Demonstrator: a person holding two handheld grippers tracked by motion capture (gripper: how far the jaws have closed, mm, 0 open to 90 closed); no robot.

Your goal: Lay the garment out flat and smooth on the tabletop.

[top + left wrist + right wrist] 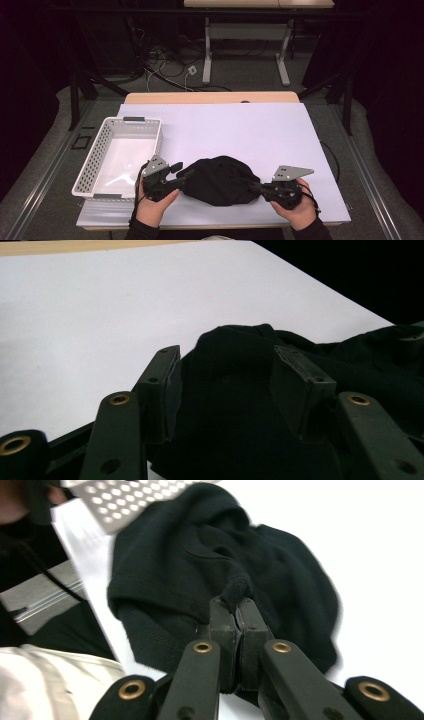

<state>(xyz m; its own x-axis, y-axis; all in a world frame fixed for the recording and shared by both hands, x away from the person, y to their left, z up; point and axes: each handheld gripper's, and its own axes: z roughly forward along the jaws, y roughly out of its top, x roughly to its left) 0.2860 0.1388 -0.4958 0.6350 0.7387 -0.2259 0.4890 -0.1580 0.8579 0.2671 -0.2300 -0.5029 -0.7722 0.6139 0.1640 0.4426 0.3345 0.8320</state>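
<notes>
Stretching black garment [222,181] between grippers | long axis runs gripper to gripper | right gripper [238,605] pinched tight on its near edge | left gripper [225,382] half-open, bunched cloth between pads, grip unclear

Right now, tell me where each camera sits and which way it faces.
High view: above the person's side, facing forward and down on the table; both hands and hand-held grippers show.
Left gripper view: on the left hand-held gripper, facing across the table; jaws straddle the cloth.
Right gripper view: on the right hand-held gripper, facing the basket; jaws pinch cloth.
All share the cloth.
</notes>
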